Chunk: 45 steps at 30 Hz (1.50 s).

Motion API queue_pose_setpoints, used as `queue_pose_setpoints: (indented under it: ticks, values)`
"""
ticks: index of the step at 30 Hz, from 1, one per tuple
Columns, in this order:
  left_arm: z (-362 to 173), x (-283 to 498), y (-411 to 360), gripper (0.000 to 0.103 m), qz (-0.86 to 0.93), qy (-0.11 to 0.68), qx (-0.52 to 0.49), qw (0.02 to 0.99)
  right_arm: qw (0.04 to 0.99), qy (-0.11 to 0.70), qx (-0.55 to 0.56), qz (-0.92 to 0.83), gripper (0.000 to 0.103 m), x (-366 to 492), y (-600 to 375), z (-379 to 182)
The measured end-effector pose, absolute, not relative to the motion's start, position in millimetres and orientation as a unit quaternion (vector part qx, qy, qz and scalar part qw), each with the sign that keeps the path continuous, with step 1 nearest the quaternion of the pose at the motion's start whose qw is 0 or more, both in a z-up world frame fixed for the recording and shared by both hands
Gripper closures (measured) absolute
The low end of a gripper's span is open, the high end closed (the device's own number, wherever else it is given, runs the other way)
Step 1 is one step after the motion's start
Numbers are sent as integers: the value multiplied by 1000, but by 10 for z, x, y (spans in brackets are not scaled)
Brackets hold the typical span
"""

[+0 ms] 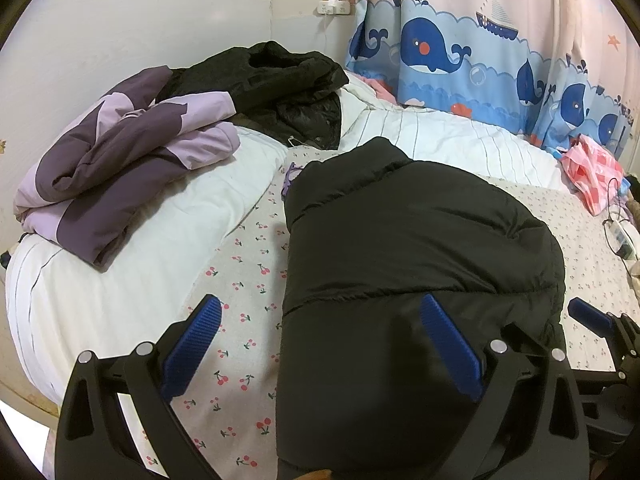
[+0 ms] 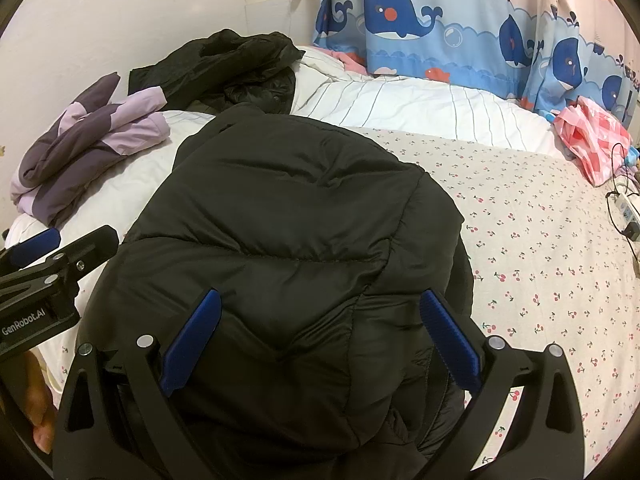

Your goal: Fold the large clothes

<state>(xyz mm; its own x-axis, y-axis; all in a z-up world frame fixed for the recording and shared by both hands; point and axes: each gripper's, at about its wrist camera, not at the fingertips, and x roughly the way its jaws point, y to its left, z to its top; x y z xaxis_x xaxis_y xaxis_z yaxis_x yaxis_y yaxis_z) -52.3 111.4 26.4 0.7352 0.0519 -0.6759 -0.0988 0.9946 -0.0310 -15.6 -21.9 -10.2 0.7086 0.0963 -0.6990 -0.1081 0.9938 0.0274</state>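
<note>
Bedroom bed (image 2: 540, 240) carrying a black puffer jacket (image 2: 304, 240) near its front edge, half folded.
Left gripper (image 1: 320, 344) and right gripper (image 2: 320, 340) are hovering wide open, gripping nothing; slick padding is likely springing unfolded.

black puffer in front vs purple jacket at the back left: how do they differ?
The black puffer jacket is one colour, the purple jacket is two-tone, dark and light purple. The black puffer jacket lies on the cherry-print sheet under both open grippers; the purple jacket sits on the white striped duvet, away from them. Both look folded.
</note>
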Motion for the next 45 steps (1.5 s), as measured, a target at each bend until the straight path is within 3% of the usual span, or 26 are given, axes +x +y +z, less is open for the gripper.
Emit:
queue_pose_setpoints:
  ticks: [45]
  values:
    - [123,-394,1258,7,24,408,-86,909,923,380,-4,57,7,-162,-174,-131]
